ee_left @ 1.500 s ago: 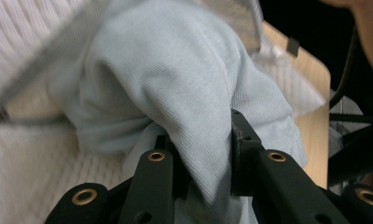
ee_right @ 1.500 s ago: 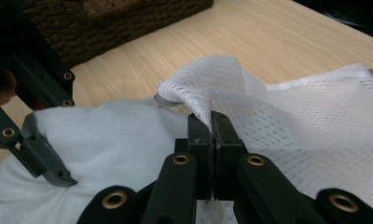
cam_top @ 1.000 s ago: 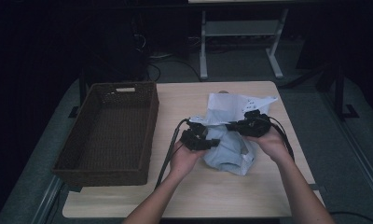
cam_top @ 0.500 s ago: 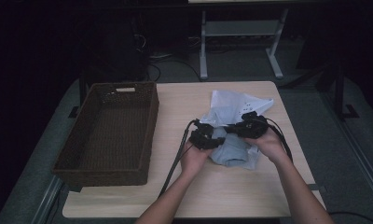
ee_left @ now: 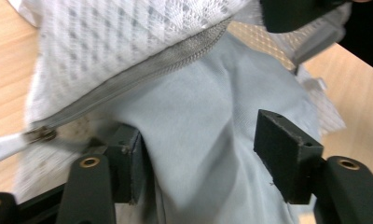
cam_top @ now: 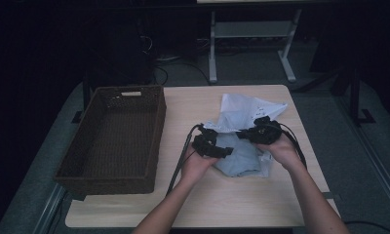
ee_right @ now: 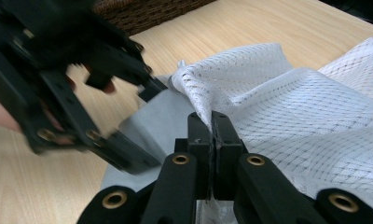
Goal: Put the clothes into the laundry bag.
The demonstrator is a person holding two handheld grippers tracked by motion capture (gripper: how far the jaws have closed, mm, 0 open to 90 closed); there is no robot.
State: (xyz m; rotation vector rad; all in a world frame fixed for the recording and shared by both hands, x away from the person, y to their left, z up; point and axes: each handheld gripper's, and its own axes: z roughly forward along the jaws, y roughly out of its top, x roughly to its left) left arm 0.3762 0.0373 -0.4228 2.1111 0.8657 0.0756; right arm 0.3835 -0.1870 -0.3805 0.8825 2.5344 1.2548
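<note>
Step in hand, as I read it: stuffing a grey cloth (ee_left: 208, 154) into a white mesh bag (cam_top: 251, 109) w/ a zip (ee_left: 142, 74). Both lie on the bench (cam_top: 193, 204), center-right of the high view, well apart from the wicker basket (cam_top: 112, 136) at left.

Right claw (ee_right: 213, 140): jaws pinched tight on the mesh edge, holding the bag mouth up; in the high view it sits right of center, at the bag's near side. Left claw (ee_left: 198, 154): jaws have just been opening and now stand fairly wide, w/ the cloth lying between them, pads not pressing on it. So it looks like a let-go after a push, not a grip. In the high view the left claw (cam_top: 213, 145) is just left of the cloth bundle, pointing toward the right one.

Next move, prob.: left claw re-grips the cloth lower down, nearer the bottom of its own view, and feeds more under the zip edge while the right keeps the mouth lifted. Needs a bite on cloth only, not mesh, or the mouth gets dragged shut.

Orientation: in the high view the bag's long axis runs from lower center toward upper right, closed far end at upper right, mouth toward the person. The cloth is bunched, no clear axis; its loose part sticks out at the bag's near end, toward the frame bottom. In the left claw view the zip runs diagonally, lower left to upper right, pull tab (ee_left: 37, 135) at lower left.
</note>
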